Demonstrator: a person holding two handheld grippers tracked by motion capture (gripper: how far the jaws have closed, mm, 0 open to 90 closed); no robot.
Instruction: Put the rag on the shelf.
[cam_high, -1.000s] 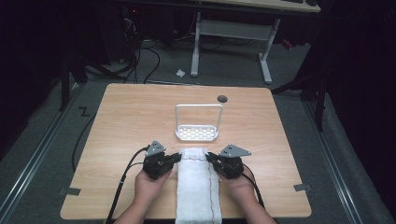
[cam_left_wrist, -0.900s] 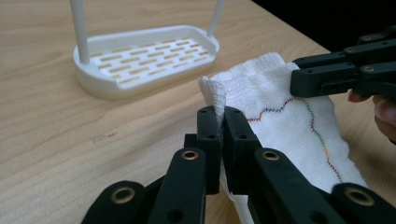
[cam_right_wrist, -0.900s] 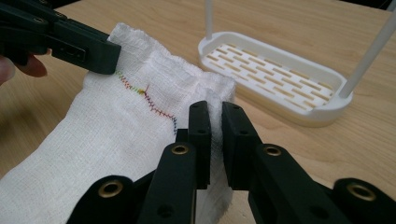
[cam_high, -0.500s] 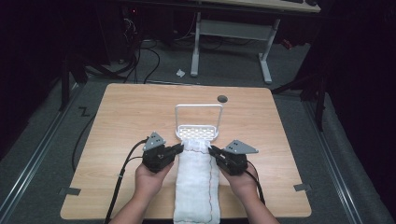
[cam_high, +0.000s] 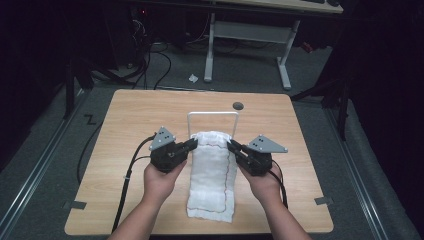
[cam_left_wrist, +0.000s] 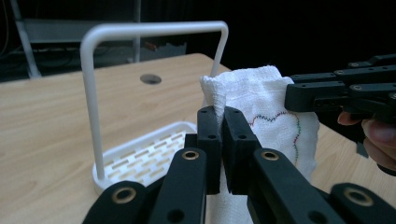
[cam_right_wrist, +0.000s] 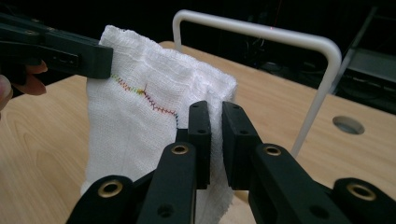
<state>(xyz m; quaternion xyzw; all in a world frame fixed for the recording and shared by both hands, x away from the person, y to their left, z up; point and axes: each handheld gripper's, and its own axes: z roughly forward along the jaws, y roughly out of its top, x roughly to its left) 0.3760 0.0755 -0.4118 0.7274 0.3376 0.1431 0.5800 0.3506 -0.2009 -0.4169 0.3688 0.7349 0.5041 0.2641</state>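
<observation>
The white cloth is a long folded towel-ish thing with a thin line of coloured zigzag stitching along one edge, and right now its far end is lifted off the wooden table while the near end lies flat on the tabletop between the person's two forearms. The left gripper has its jaws pinched down on the far left corner of the cloth, and the right gripper is doing the same on the far right corner, so the top edge hangs stretched between the two of them. In the left gripper view you can see the cloth bunched up right in the narrow gap between the black jaws, with the other gripper clamped on the opposite corner farther off. Same deal in the right gripper view: the fabric is squeezed between the jaws, which are nearly closed, and the rainbow stitching runs down toward them. Just behind the raised end stands a little white rack, a slotted tray with a tall hoop-shaped bar rising over it; the cloth sits in front of the hoop, near it, though I can't tell whether it touches. There's a round hole in the table beyond the rack.
</observation>
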